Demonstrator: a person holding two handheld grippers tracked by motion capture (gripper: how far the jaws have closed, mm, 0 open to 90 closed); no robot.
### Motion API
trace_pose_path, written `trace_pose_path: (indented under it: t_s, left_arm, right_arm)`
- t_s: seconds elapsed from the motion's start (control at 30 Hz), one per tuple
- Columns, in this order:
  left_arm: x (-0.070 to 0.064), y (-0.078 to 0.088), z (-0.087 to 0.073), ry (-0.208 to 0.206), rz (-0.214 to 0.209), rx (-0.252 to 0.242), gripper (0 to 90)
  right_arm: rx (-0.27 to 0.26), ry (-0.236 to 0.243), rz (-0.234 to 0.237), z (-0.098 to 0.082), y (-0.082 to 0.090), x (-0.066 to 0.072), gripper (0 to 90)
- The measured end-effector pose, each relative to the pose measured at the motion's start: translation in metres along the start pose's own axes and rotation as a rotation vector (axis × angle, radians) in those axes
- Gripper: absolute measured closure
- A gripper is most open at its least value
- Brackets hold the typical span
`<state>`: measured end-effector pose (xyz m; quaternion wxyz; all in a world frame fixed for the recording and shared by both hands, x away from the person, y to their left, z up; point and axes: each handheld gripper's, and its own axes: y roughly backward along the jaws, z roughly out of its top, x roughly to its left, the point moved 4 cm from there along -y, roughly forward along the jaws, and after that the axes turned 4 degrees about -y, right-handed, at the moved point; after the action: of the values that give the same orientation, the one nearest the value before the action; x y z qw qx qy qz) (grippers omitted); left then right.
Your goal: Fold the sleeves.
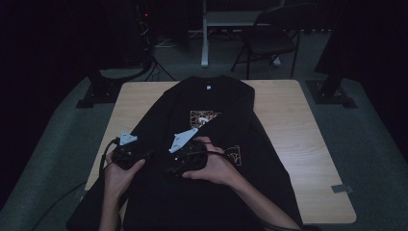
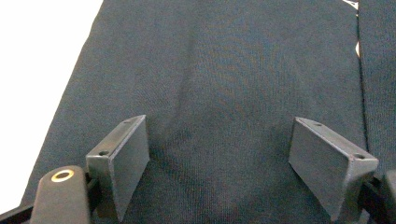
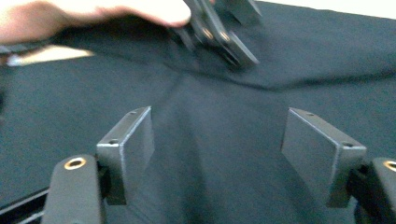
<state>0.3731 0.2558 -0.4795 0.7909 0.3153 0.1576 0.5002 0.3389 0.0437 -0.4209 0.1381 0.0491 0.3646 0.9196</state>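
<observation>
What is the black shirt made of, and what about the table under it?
The black shirt looks like soft knitted cloth, probably cotton: matte, with a fine weave and gentle wrinkles in the left gripper view. The table looks like pale wood or a wood-look board: smooth, with faint grain lines in the high view. Which of the two can't be told.

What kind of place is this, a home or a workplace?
Probably a lab or recording room, not a home: a dim room with a light wooden table holding a black T-shirt, a folding chair behind it, and cables on the floor.
</observation>
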Motion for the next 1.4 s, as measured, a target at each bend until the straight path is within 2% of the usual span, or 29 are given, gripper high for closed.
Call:
trace_pose_path:
  t_s: [0.27, 0.3, 0.5, 0.67, 0.77, 0.97, 1.17, 1.4]
  left_arm:
    - [0.001, 0.005, 0.003, 0.000, 0.005, 0.012, 21.9]
    - [0.001, 0.005, 0.003, 0.000, 0.005, 0.012, 21.9]
    - [0.011, 0.011, 0.012, 0.016, 0.015, -0.017, 21.9]
    - [0.020, 0.012, 0.016, 0.006, 0.040, -0.001, 21.9]
    - [0.027, 0.011, 0.016, 0.023, 0.034, 0.003, 21.9]
    - [0.042, 0.005, 0.015, 0.063, 0.035, 0.011, 22.0]
    - [0.054, 0.000, 0.012, 0.101, 0.040, 0.009, 22.0]
    - [0.059, -0.003, 0.005, 0.117, 0.043, 0.015, 22.0]
  right_arm:
    - [0.032, -0.052, -0.083, -0.045, 0.017, -0.027, 21.9]
    - [0.032, -0.052, -0.083, -0.045, 0.017, -0.027, 21.9]
    - [0.051, -0.128, -0.145, -0.086, 0.036, -0.048, 22.0]
    - [0.026, -0.194, -0.182, -0.112, 0.055, -0.058, 22.0]
    - [0.027, -0.222, -0.207, -0.125, 0.064, -0.063, 21.9]
    - [0.014, -0.269, -0.244, -0.144, 0.076, -0.073, 21.7]
    - [-0.011, -0.319, -0.240, -0.152, 0.081, -0.080, 21.4]
    - [-0.020, -0.341, -0.254, -0.158, 0.088, -0.085, 21.4]
